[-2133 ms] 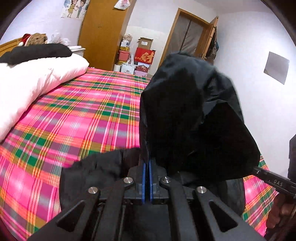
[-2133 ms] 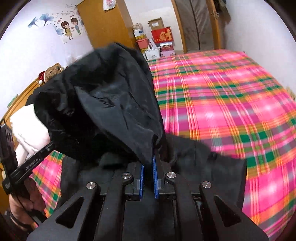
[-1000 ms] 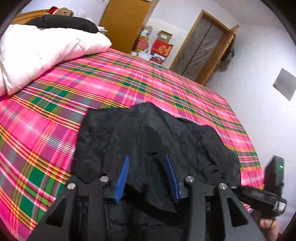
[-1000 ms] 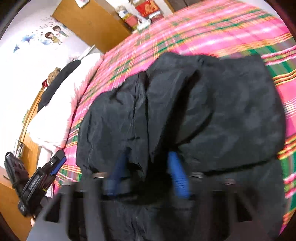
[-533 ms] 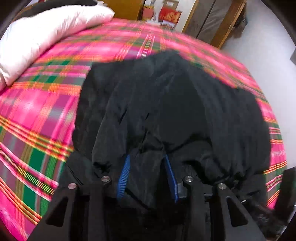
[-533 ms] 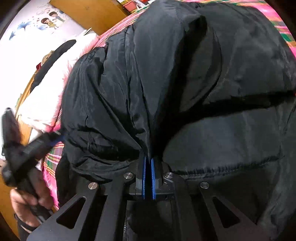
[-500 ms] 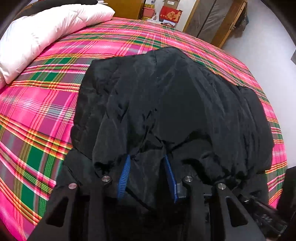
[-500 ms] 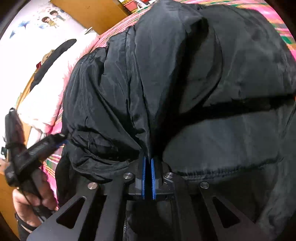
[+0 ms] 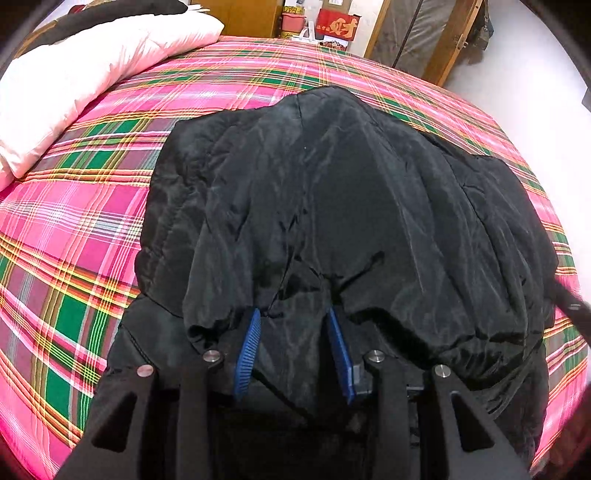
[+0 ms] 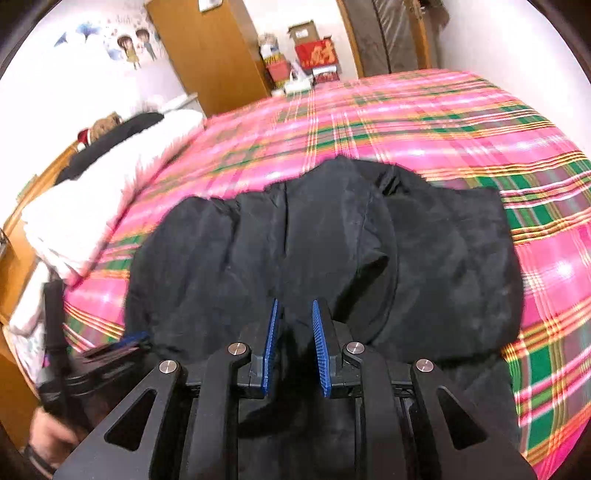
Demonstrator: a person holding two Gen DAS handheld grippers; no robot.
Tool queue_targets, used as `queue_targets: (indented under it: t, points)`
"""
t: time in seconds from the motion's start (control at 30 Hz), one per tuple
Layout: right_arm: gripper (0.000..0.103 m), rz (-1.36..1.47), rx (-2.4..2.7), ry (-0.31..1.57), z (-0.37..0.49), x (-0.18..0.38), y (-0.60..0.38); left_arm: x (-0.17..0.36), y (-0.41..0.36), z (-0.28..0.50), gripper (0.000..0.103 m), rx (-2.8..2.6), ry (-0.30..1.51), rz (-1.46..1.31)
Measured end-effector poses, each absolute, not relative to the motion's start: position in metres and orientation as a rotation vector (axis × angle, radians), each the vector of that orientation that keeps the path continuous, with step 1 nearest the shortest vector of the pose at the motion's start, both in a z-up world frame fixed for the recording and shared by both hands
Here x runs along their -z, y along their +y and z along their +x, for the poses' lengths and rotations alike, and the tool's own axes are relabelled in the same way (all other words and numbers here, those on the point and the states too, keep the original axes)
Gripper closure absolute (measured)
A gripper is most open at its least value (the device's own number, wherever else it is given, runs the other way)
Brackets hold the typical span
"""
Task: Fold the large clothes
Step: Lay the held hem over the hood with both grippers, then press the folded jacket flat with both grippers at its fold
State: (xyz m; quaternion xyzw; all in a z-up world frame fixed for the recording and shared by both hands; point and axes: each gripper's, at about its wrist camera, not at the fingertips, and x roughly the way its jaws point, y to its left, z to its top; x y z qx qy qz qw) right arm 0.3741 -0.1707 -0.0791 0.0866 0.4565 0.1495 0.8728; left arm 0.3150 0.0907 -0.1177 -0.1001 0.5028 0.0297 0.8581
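A large black padded jacket (image 9: 332,203) lies folded over on the pink plaid bed (image 9: 74,221). My left gripper (image 9: 292,314) sits low at its near hem, jaws apart, with loose black fabric lying between the blue pads (image 9: 247,347) and draped over their tips. In the right wrist view the same jacket (image 10: 332,240) spreads ahead of my right gripper (image 10: 295,302), whose jaws are opening; its pads (image 10: 319,343) stand clear of the cloth below them. The left gripper body (image 10: 92,362) and the hand (image 10: 48,439) holding it show at the lower left.
A white duvet (image 9: 74,62) with a dark pillow lies along the bed's left side. A wooden wardrobe (image 10: 207,55), stacked boxes (image 10: 314,55) and a door (image 9: 417,33) stand beyond the bed's far end. A white wall runs along the right.
The right gripper, shut on the jacket's fold half a second ago, has opened and drawn back from it. The left gripper let go earlier and has since kept still over the hem.
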Motion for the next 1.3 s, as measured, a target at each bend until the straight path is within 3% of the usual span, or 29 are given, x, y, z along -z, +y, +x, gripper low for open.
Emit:
queue_targets:
  t: [0.17, 0.33, 0.47, 0.53, 0.7, 0.93, 1.3]
  points:
    - [0.086, 0.153, -0.307, 1.044, 0.381, 0.127, -0.18, 0.119, 0.086, 0.316, 0.064, -0.064, 1.057, -0.208]
    - [0.086, 0.104, -0.297, 1.039, 0.383, 0.129, -0.171, 0.121, 0.081, 0.317, 0.063, -0.078, 1.059, -0.184]
    - [0.086, 0.153, -0.293, 1.072, 0.381, 0.107, -0.178, 0.113, 0.085, 0.315, 0.064, -0.078, 1.075, -0.22]
    - [0.084, 0.156, -0.281, 1.003, 0.372, 0.082, -0.185, 0.098, 0.088, 0.31, 0.064, -0.061, 1.066, -0.274]
    - [0.084, 0.176, -0.369, 0.882, 0.352, 0.046, -0.18, 0.066, 0.101, 0.299, 0.064, -0.068, 0.896, -0.283]
    - [0.084, 0.133, -0.388, 1.103, 0.363, 0.123, -0.154, 0.11, 0.082, 0.309, 0.066, -0.007, 1.102, -0.272]
    - [0.086, 0.075, -0.39, 1.091, 0.359, 0.15, -0.143, 0.129, 0.068, 0.314, 0.066, -0.041, 1.128, -0.193]
